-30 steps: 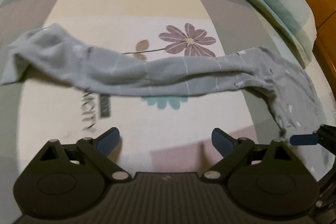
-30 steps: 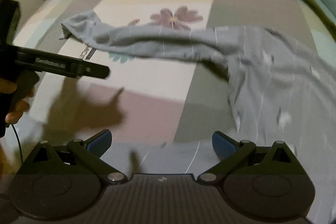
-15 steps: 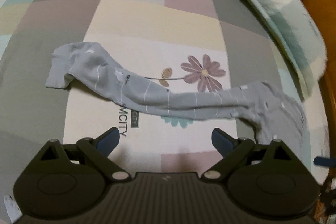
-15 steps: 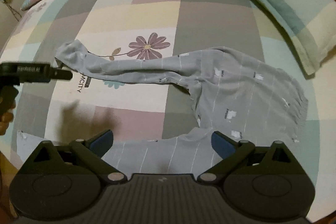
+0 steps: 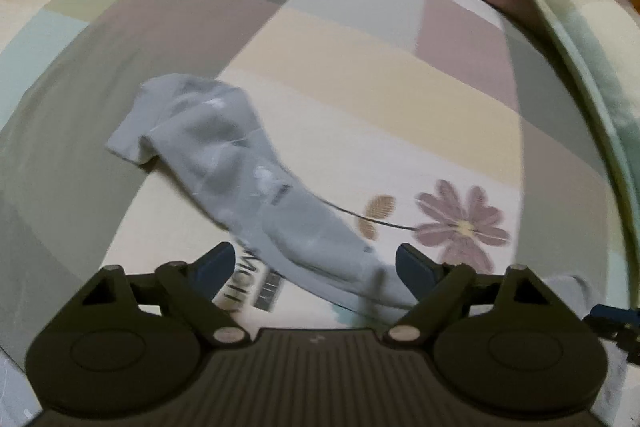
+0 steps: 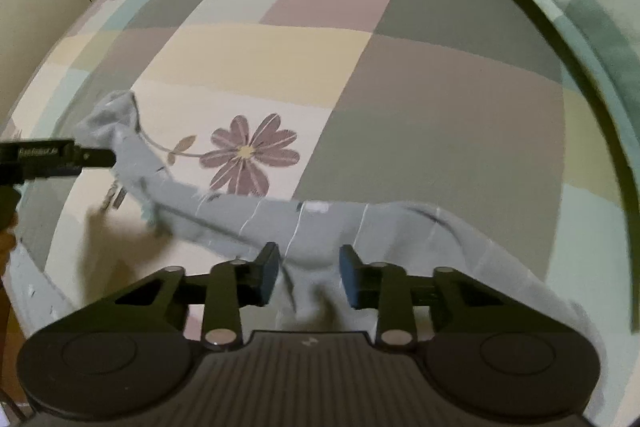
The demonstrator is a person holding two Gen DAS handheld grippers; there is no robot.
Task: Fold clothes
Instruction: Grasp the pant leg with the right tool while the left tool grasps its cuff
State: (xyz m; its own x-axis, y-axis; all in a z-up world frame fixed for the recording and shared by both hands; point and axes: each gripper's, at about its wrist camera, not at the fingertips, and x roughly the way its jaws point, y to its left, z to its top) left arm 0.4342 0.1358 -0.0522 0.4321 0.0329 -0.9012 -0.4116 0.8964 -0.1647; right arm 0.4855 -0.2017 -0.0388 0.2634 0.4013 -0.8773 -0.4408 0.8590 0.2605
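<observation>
Patchwork bed [image 6: 420, 131], right gripper [image 6: 308, 277] angled down (jaws closing), garment [image 6: 320, 227] between.

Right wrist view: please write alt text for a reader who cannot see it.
The right gripper is closing its jaws around a bunched fold of a light grey garment with thin white lines, which stretches across a bed sheet of pastel patches with a purple flower. At the left edge, the left gripper reaches toward the garment's far end.
</observation>
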